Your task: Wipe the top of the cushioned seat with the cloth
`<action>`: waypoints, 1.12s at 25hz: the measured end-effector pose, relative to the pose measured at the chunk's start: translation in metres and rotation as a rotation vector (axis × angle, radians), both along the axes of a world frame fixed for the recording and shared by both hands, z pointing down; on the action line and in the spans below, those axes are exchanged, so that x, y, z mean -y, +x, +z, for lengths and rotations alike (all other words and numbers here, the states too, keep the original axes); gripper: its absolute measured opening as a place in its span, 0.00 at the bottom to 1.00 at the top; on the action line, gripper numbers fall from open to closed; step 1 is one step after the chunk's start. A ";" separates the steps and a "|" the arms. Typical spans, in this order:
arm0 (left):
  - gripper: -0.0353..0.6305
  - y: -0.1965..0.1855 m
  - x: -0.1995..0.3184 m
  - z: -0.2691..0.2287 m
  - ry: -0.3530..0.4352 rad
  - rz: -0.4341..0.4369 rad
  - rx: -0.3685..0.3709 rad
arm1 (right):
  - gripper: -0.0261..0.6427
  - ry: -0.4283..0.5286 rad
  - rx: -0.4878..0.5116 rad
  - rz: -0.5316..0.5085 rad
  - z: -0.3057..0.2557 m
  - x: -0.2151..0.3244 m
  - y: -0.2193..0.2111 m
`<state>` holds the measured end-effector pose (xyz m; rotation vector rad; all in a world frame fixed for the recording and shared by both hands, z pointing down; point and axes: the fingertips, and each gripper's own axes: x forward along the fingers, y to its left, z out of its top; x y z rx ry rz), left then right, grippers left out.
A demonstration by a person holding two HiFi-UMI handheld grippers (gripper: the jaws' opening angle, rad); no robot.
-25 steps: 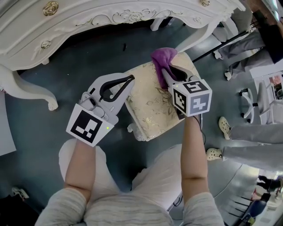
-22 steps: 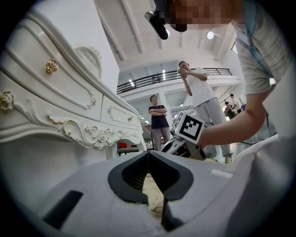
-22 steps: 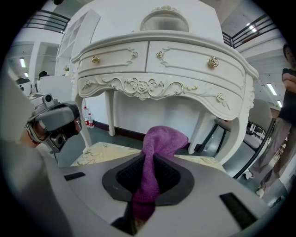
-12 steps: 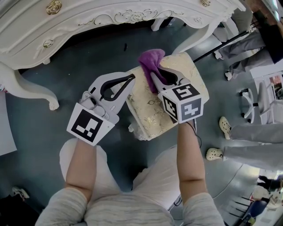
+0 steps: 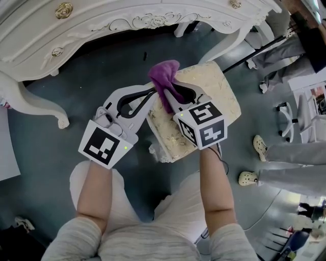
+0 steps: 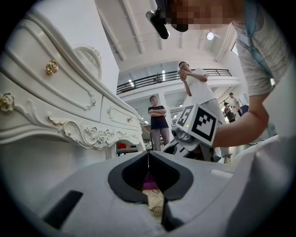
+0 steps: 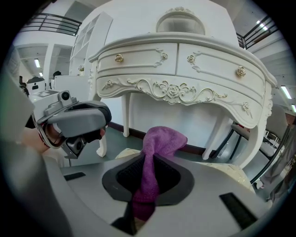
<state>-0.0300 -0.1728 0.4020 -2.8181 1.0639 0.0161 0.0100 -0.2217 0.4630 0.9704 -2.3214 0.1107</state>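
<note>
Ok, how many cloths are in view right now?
1: the purple cloth, pinched in the right gripper at the cushioned seat's far corner. Others may be hidden.

Floor: under you lies a smooth, dark blue-grey floor [image 5: 97, 76].
Far furniture: ahead of you stands a white carved dressing table [image 5: 127, 23] with gilt scrollwork, gold rose knobs [image 5: 64, 9] and curved legs [image 5: 30, 99].
Wall: you face a plain white wall [image 7: 134, 23] behind the table.
Upper level: high in the hall you have a balcony with a dark railing [image 6: 152, 79].
Light: bright ceiling lamps [image 6: 211, 35] shine above you.
Right side: a white caster base [image 5: 291, 120] stands near you.
</note>
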 end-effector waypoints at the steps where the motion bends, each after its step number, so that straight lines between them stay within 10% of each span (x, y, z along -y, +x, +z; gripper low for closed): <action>1: 0.07 0.000 0.000 0.000 0.000 0.001 0.000 | 0.12 -0.001 0.000 -0.006 0.000 -0.002 -0.002; 28: 0.07 0.006 0.002 0.005 0.001 0.013 0.022 | 0.12 -0.032 0.006 -0.180 0.002 -0.091 -0.019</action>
